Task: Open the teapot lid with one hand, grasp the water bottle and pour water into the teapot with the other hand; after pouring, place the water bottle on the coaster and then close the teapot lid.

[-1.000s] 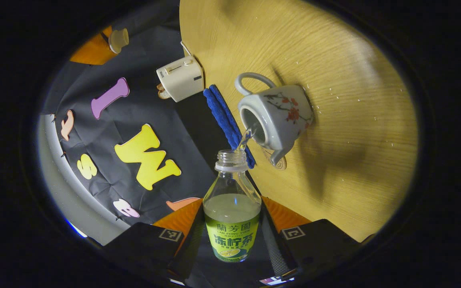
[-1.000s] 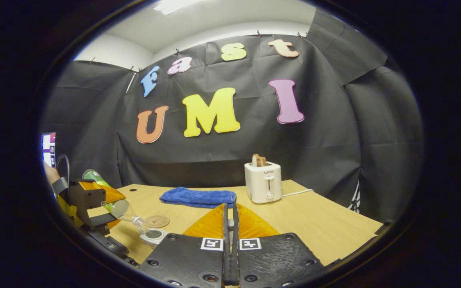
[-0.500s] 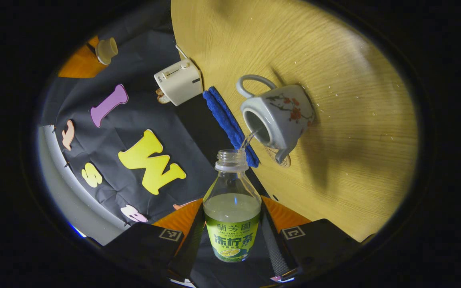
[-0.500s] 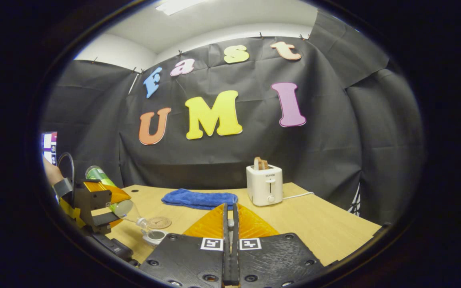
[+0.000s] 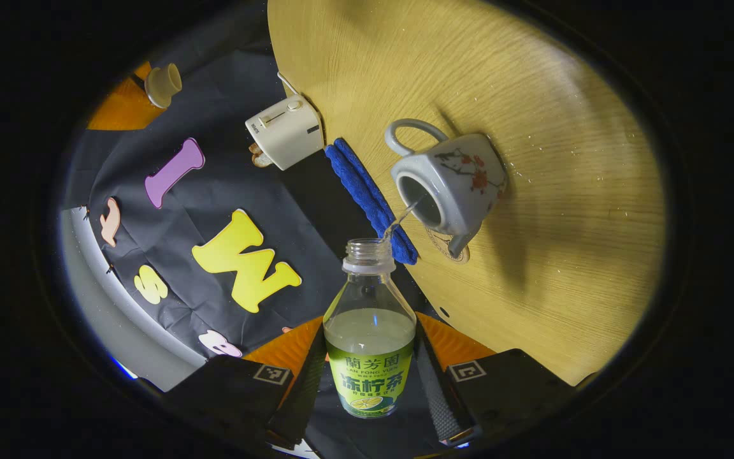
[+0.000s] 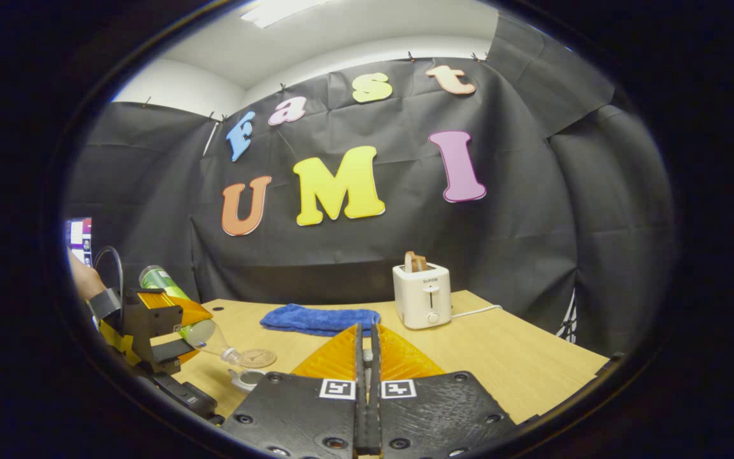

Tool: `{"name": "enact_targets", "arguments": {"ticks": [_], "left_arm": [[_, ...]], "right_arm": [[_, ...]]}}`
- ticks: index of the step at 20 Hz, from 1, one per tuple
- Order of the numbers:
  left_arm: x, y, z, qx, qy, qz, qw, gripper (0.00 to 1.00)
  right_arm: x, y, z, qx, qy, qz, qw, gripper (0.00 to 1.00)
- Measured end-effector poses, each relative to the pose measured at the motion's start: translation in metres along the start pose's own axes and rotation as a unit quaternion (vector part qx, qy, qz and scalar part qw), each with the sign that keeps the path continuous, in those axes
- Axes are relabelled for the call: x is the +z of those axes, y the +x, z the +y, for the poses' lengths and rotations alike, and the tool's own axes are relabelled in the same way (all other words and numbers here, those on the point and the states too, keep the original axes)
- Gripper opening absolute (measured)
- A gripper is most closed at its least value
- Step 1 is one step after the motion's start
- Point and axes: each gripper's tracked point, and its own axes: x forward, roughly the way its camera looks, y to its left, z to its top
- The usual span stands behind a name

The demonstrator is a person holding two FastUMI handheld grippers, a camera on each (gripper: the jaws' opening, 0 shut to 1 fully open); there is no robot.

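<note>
The bottle, part full of pale liquid and uncapped, is clamped between the fingers of the left hand-held gripper and tilted neck-down. A thin stream is seen running from its mouth into the open teapot on the tabletop. The coaster lies just beside the teapot. The lid is held by the right hand-held gripper, whose fingers are nearly together.

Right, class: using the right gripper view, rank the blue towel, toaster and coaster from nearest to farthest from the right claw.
1. Coaster, just left of the right claw.
2. Blue towel, behind, slightly left.
3. Toaster, farther back on the right; close to the towel.
</note>
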Motion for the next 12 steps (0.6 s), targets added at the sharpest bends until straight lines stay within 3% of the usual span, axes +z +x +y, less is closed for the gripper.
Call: {"name": "enact_targets", "arguments": {"ticks": [12], "left_arm": [[-0.0033, -0.0001, 0.0027, 0.003, 0.008, 0.005, 1.0, 0.75]], "right_arm": [[-0.0021, 0.0019, -0.0034, -0.005, 0.0, 0.004, 1.0, 0.0]]}}
